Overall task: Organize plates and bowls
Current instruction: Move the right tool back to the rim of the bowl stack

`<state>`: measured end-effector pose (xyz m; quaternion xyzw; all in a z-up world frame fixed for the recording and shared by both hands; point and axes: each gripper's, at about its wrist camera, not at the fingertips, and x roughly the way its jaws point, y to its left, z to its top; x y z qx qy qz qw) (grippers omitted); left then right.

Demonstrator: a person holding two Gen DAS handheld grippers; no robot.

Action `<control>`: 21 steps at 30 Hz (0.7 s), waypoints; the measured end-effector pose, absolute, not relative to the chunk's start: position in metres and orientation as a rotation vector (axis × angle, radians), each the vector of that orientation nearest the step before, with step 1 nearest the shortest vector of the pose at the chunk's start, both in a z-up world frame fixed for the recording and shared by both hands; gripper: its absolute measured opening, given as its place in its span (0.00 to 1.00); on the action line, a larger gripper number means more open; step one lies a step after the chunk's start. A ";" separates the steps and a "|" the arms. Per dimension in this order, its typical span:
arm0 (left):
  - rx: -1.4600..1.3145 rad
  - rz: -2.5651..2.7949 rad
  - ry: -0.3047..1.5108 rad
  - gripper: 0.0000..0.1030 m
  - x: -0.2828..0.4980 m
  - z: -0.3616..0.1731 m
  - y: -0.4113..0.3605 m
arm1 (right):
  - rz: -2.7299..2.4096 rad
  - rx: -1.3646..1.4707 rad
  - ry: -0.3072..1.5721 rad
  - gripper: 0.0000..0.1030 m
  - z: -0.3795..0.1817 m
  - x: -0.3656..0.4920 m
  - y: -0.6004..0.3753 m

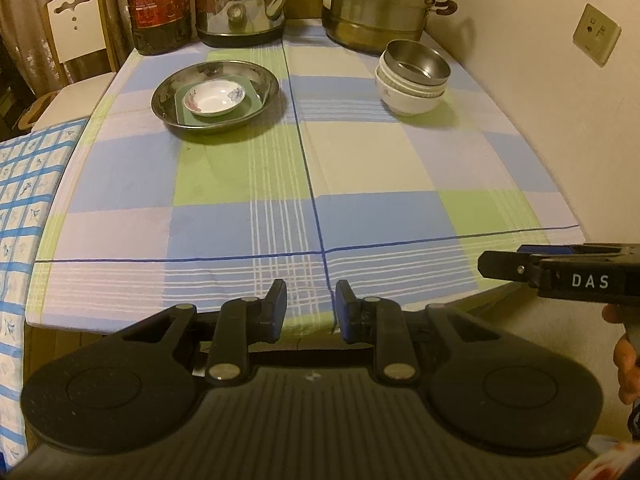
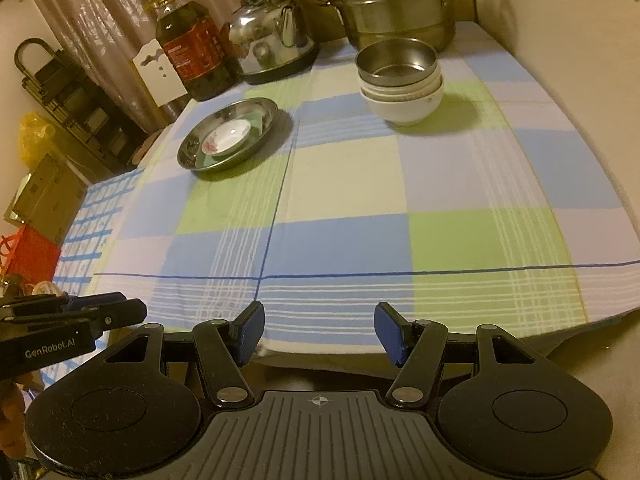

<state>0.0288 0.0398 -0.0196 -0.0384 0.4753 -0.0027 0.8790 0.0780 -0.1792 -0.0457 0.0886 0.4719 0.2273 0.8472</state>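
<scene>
Claws [image 1: 311, 306] [image 2: 319, 332] empty: left narrowly parted, right wider.

Both grippers hang over the near edge of the table [image 1: 240, 184], side by side and tipped downward toward it. The left gripper [image 1: 311, 312] has its jaws parted by a narrow gap with nothing between them. The right gripper [image 2: 319, 330] stands with its jaws apart noticeably wider, also empty. A bit of the person's hand [image 1: 626, 364] shows behind the right gripper's handle.
</scene>
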 end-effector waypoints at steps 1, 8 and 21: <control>-0.080 -0.009 0.996 0.23 0.031 -0.021 0.043 | 0.479 0.188 0.999 0.59 -0.046 0.080 -0.176; -0.063 -0.041 1.004 0.23 0.053 -0.023 0.065 | 0.451 0.188 1.012 0.59 -0.049 0.093 -0.154; -0.015 -0.155 1.013 0.23 0.108 -0.026 0.093 | 0.329 0.229 1.020 0.59 -0.047 0.126 -0.130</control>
